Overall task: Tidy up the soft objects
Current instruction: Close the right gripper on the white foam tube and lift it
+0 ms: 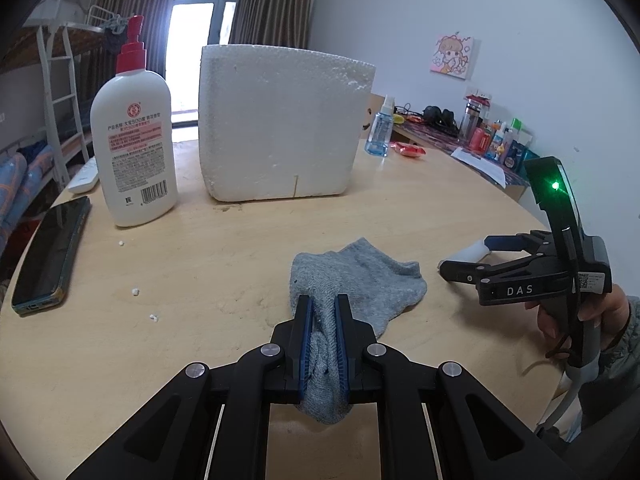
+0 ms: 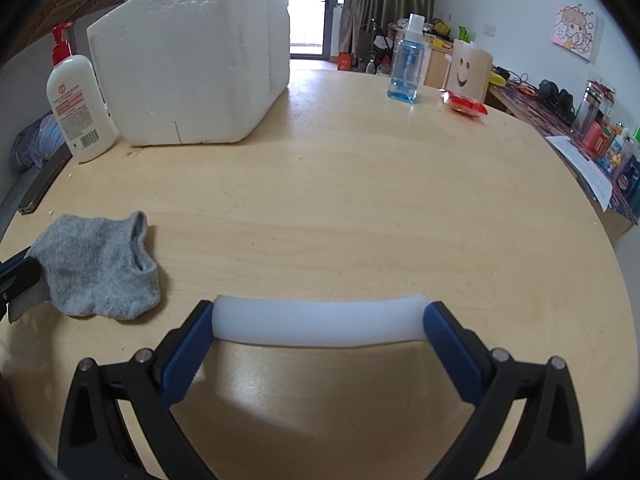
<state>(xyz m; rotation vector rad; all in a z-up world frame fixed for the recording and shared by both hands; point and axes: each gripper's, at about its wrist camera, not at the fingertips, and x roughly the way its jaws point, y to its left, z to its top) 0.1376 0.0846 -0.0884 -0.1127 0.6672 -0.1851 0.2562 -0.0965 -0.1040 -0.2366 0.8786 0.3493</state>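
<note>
Left gripper (image 1: 324, 304) pinching grey sock (image 1: 360, 276), right gripper (image 2: 318, 320) spanning white foam tube (image 2: 318, 324) endwise: lift both clear, keep squeeze light.

Grey sock (image 1: 356, 280) pinched btwn blue pads of left gripper (image 1: 323, 304), rest of sock spread on wooden table (image 1: 224, 272). Right gripper (image 1: 464, 258) seen at right w/ white foam piece (image 1: 474, 250) held across its jaws. Foam box (image 1: 280, 120), lotion bottle (image 1: 134, 136), phone (image 1: 52, 256) placed behind
</note>
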